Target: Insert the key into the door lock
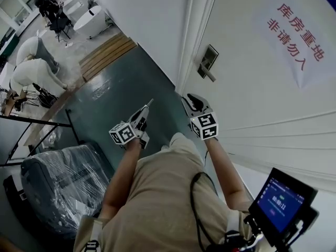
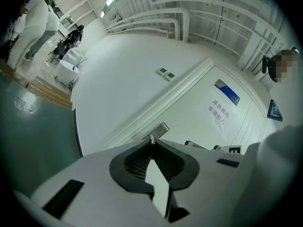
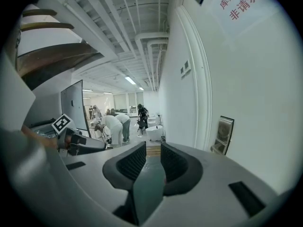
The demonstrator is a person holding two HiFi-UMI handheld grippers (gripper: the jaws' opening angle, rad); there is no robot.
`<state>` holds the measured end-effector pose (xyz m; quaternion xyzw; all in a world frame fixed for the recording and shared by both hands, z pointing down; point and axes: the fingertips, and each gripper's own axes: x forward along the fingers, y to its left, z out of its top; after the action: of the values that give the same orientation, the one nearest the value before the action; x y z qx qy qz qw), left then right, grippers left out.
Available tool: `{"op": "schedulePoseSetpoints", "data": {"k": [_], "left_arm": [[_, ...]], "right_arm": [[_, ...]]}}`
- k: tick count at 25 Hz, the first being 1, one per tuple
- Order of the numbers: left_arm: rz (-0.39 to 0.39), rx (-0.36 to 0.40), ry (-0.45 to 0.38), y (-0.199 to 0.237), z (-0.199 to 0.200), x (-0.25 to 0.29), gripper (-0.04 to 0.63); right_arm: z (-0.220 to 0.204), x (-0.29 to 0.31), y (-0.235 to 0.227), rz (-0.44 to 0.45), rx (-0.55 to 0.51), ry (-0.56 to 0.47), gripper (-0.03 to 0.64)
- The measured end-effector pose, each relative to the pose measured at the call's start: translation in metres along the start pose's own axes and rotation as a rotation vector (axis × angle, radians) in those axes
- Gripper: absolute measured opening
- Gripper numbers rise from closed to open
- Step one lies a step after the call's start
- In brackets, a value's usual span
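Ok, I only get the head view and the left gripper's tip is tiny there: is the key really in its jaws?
Observer: Yes. The left gripper view shows the left gripper with its jaws shut on the key, a short silvery tip sticking out past them.
Operator: Is it lined up with the lock?
Observer: Roughly. In that view the key's tip sits just below the lock plate, which looks small and some way off.
Operator: And the right gripper?
Observer: Its own view shows the right gripper open, with nothing between the jaws.
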<state>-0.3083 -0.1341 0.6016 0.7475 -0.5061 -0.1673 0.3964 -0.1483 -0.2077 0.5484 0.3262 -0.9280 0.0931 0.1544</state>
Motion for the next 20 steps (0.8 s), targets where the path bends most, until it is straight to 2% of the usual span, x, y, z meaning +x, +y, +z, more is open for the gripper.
{"op": "schedulePoseSetpoints", "data": {"k": [11, 16, 20], "left_arm": [[-0.011, -0.001, 0.029, 0.005, 0.012, 0.009, 0.034], [0.007, -0.012, 0.057, 0.000, 0.010, 0.061, 0.034], [-0.006, -0.031, 0.080, -0.007, 0.010, 0.092, 0.034]], "right_arm": [[0.013, 0.008, -0.004, -0.025, -0.003, 0.005, 0.104], [0.015, 0.020, -0.057, -0.024, 0.005, 0.018, 0.104], [0.021, 0.023, -0.081, -0.025, 0.000, 0.030, 0.104]]}}
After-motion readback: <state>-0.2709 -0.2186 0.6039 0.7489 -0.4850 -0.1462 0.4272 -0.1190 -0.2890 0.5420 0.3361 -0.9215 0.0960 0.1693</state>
